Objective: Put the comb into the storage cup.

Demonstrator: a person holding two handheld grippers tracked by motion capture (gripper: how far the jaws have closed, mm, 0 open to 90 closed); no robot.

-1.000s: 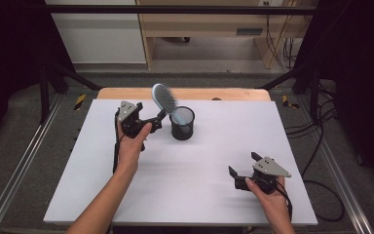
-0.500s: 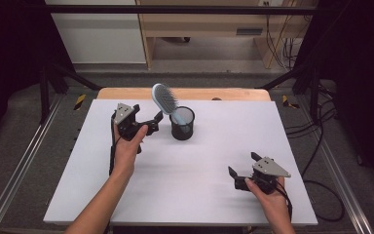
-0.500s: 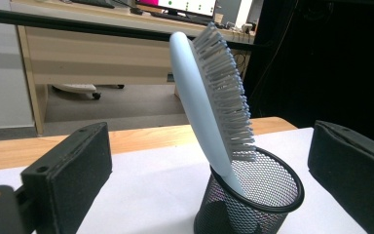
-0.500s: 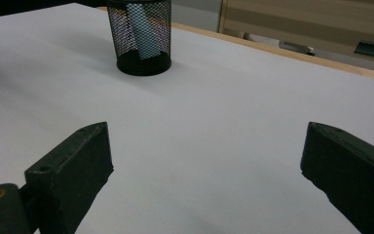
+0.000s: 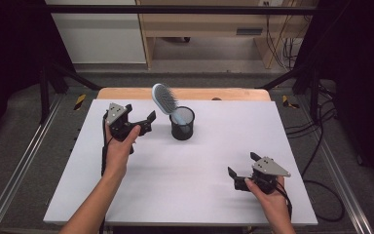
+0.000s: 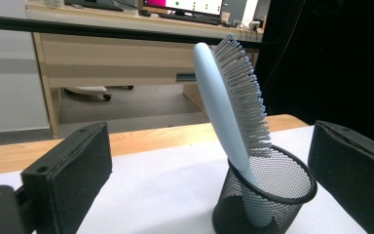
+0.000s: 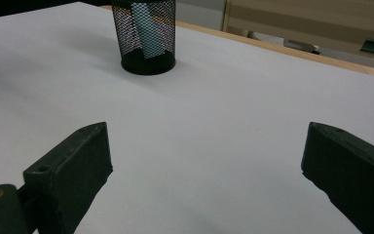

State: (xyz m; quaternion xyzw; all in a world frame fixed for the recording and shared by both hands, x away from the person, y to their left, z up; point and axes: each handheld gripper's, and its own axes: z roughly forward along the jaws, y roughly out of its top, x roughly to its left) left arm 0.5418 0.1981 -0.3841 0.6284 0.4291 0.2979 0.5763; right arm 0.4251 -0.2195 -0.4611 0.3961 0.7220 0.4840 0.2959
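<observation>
- Nearest, the right gripper [image 5: 241, 171] sat well apart from the mesh cup [image 5: 182, 123], jaws wide, empty.
- Beside that cup, the left gripper [image 5: 143, 122] gaped, holding nothing.
- Inside the cup leaned the pale-blue hairbrush [image 5: 165, 99], handle down, grey bristles up.

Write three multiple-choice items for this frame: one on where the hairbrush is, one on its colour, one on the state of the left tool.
1. Where is the hairbrush?
A. flat on the table
B. handle-down in the black mesh cup
C. held in the right tool

2. What colour is the hairbrush's back?
A. light blue
B. red
C. yellow

3. How is the left tool?
A. shut on the brush
B. shut on the cup
C. open, beside the cup

Answers: 1 B, the left gripper view shows the handle inside the cup and the head leaning out; 2 A, the back reads pale blue there; 3 C, both jaws stand wide apart with nothing between them.
</observation>
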